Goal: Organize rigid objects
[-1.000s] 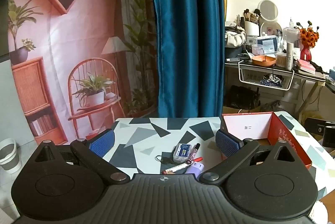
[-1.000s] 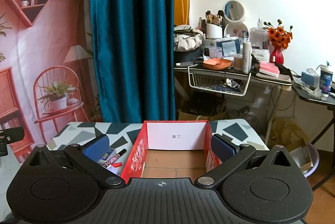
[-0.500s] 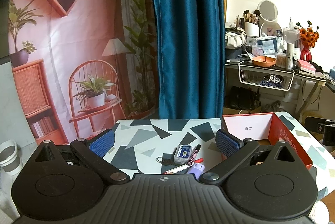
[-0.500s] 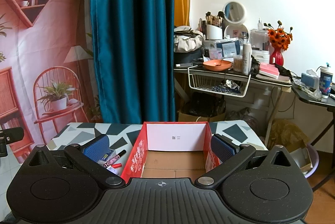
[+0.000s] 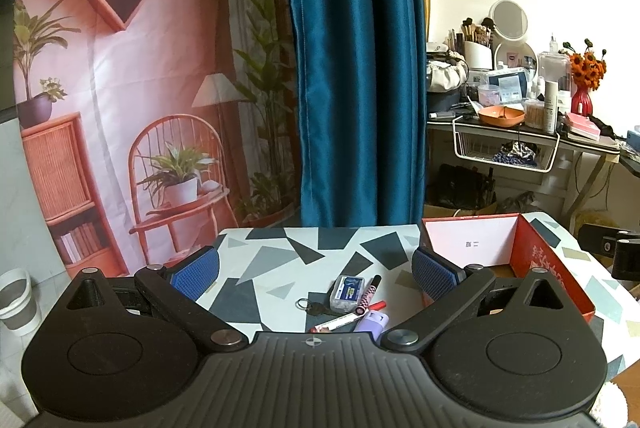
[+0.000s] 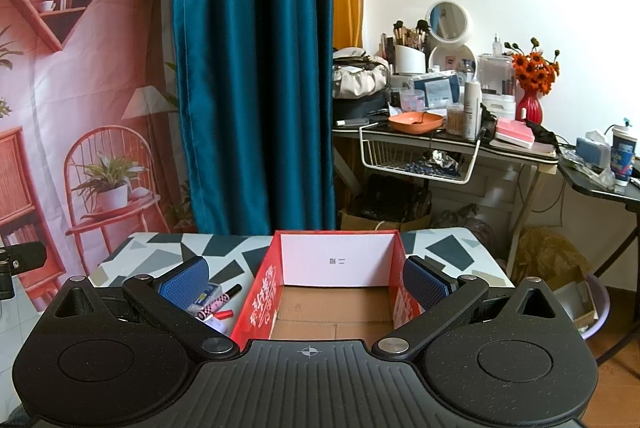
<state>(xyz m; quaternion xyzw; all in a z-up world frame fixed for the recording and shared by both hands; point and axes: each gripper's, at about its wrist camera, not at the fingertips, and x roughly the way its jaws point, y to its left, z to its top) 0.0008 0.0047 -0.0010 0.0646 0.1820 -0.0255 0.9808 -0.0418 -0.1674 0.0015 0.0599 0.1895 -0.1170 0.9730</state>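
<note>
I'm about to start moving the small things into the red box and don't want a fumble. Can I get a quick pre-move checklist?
1. Left gripper open, holding nothing: ok.
2. Right gripper open, holding nothing: ok.
3. Red box open on top, cardboard floor bare where visible: ok.
4. Small items bunched and touching: clear case, patterned pen, red-capped marker, purple item, keys; clean single pick: not ok.
5. Purple item fully visible: not ok, partly behind the gripper body.
</note>
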